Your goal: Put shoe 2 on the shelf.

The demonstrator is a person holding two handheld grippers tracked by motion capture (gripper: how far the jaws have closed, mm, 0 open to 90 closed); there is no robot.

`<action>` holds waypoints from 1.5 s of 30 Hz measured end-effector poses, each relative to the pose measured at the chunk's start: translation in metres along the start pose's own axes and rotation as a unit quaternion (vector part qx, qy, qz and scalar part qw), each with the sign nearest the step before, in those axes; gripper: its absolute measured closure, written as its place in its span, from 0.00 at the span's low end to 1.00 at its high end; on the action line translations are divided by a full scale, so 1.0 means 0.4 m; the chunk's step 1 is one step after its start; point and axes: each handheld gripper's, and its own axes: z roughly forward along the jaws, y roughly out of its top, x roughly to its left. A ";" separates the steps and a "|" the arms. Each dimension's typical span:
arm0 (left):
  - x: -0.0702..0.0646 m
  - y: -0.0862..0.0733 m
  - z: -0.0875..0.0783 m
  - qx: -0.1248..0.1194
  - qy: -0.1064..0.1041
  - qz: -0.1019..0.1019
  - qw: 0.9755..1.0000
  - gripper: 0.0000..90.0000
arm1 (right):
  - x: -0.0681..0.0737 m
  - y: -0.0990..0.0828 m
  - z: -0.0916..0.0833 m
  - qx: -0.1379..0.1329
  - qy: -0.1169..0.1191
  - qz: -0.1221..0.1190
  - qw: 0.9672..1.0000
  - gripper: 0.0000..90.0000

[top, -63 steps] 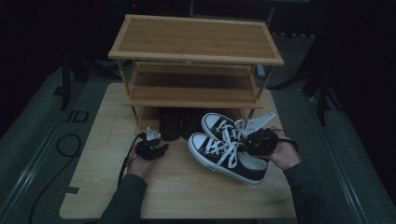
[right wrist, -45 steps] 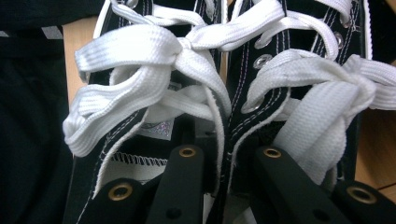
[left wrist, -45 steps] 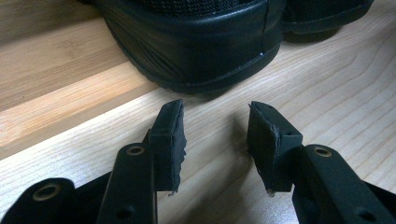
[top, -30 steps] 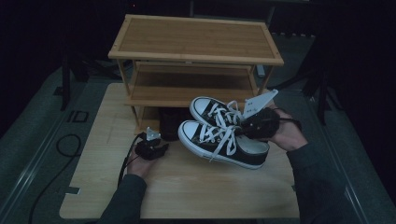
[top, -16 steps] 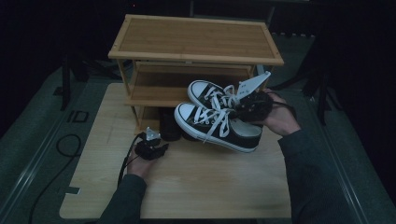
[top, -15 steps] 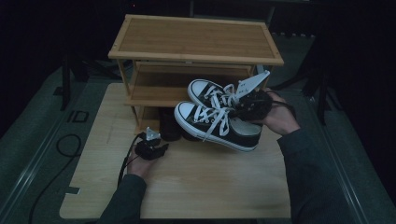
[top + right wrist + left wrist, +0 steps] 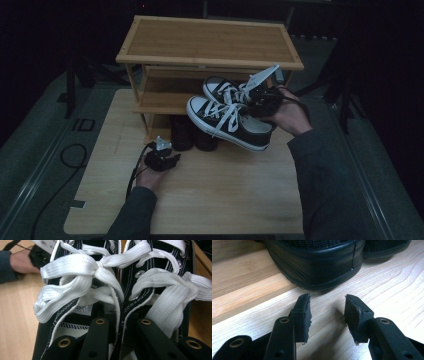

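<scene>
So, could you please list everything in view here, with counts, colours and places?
sneakers: two, black with white laces, held together in the air in front of the rack's middle shelf
dark shoes: two, black, on the table under the rack
rack: one, light wood, at the table's far side
table: one, pale wood
left gripper: black, open, low by the dark shoes
right gripper: black, shut on the sneakers

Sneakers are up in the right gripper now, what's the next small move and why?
Probably carry the sneakers on toward the middle shelf: the right gripper pinches both inner collars, their toes already point at it, and black shoes occupy the space below.
</scene>
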 end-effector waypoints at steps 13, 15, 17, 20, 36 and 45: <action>0.001 0.000 0.000 0.000 0.000 0.000 1.000 0.63 | -0.018 0.040 0.030 0.005 -0.011 0.007 1.000 0.95; 0.000 0.000 0.000 0.000 0.000 0.000 1.000 0.63 | -0.023 0.045 0.032 0.003 -0.004 0.005 1.000 0.95; 0.001 0.000 0.000 0.000 0.000 0.000 1.000 0.63 | -0.025 0.053 0.033 0.005 -0.005 -0.001 1.000 0.95; 0.000 0.000 0.000 -0.001 0.001 0.000 1.000 0.63 | -0.026 0.063 0.035 0.006 -0.012 0.006 1.000 0.95; 0.000 0.000 0.000 -0.001 0.000 0.000 1.000 0.63 | -0.034 0.080 0.058 -0.002 -0.056 0.055 0.997 0.95; 0.000 -0.001 0.000 -0.001 0.000 -0.001 1.000 0.63 | -0.025 0.083 0.074 -0.001 -0.077 0.073 0.994 0.95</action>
